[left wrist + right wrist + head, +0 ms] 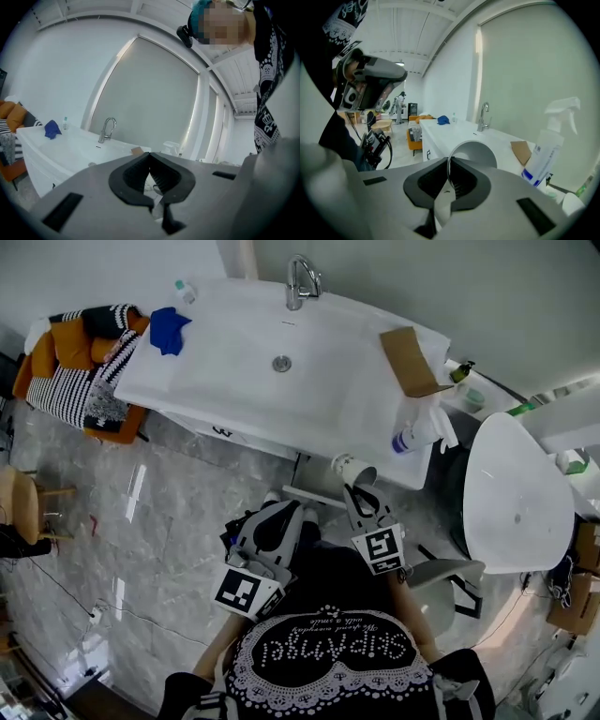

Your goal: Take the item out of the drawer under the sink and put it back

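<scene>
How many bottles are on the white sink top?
2. A small clear bottle at the back left corner, beside the blue cloth; a spray bottle at the right front edge. More may be hidden from view.

Bathroom mock-up in a larger open hall. White moulded sink bench (216,343) with chrome tap (302,282), white toilet with closed lid (516,493), grey marble-look floor tiles (178,521), white spray bottle (417,435) on the bench corner.
</scene>
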Available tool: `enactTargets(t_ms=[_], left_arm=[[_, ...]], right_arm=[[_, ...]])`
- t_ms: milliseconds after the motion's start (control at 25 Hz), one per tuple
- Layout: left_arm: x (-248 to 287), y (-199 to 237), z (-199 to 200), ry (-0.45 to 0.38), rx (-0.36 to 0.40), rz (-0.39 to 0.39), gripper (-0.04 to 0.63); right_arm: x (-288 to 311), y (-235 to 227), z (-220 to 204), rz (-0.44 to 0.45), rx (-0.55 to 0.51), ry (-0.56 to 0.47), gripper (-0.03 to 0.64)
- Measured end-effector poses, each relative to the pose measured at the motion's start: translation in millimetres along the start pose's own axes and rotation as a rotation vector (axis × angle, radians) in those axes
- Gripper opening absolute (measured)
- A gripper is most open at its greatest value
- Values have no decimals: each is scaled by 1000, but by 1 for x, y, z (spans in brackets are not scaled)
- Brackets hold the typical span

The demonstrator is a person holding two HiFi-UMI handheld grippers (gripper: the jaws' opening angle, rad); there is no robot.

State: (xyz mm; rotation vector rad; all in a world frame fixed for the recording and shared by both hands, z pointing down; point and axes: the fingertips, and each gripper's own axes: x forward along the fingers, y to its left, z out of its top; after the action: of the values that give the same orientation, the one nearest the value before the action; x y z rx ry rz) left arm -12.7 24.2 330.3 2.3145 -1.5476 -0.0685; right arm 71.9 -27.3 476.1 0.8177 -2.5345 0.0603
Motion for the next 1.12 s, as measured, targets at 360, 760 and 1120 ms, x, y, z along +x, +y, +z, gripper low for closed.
enactTargets(t_ms=[360,760,1120], left_arm=[[14,-13,2,12,28,-55,5],[22,-26,5,1,19,-105,5],[29,-23,42,-29,114,-200,5]], right_arm=[[-36,-21,54,-104,42,-148,26],[-94,-43,84,-229,116,-274,26],[-136,-51,81,-327,131,-263,26]])
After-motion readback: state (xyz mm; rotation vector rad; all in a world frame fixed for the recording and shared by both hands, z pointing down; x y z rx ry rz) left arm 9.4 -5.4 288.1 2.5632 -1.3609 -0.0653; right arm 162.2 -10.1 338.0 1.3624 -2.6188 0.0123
